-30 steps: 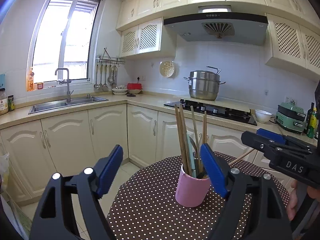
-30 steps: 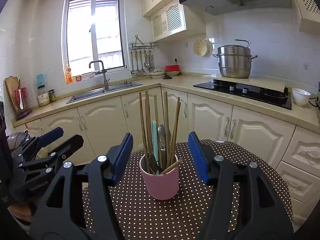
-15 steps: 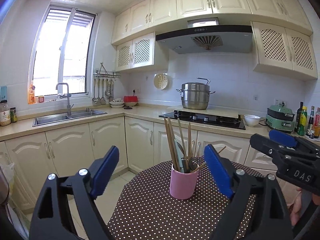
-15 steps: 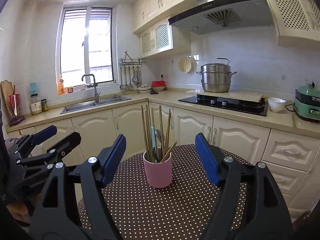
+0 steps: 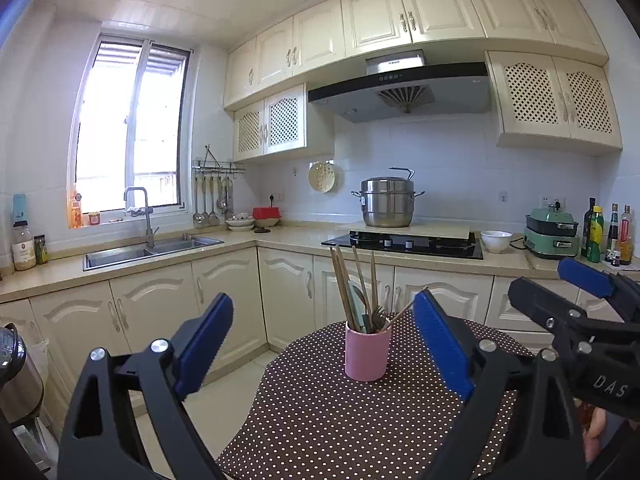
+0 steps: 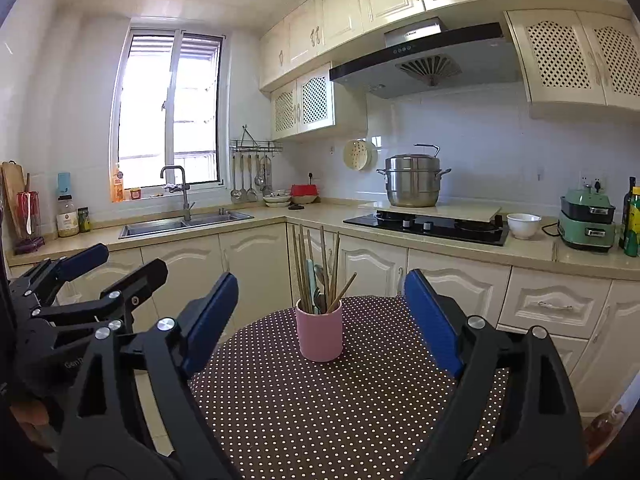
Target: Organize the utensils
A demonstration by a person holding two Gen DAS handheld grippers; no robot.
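Pulled back from pink cup (image 5: 367,356), both grippers: left gripper (image 5: 322,346), right gripper (image 6: 320,322), jaws just opened wide, empty. Utensils (image 6: 320,276) standing in cup on dotted table (image 6: 340,408). Sorting seemingly finished; next, only withdrawal

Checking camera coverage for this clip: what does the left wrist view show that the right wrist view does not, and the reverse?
Only the left wrist view shows the row of dark bottles at the counter's far right end and a steel kettle-like vessel at the lower left edge.

Only the right wrist view shows the wooden cutting board and the red-tinted jar left of the sink.

Both show the pink cup of chopsticks and utensils on the dotted tablecloth, the steel pot, and both grippers, left gripper and right gripper, open and empty.
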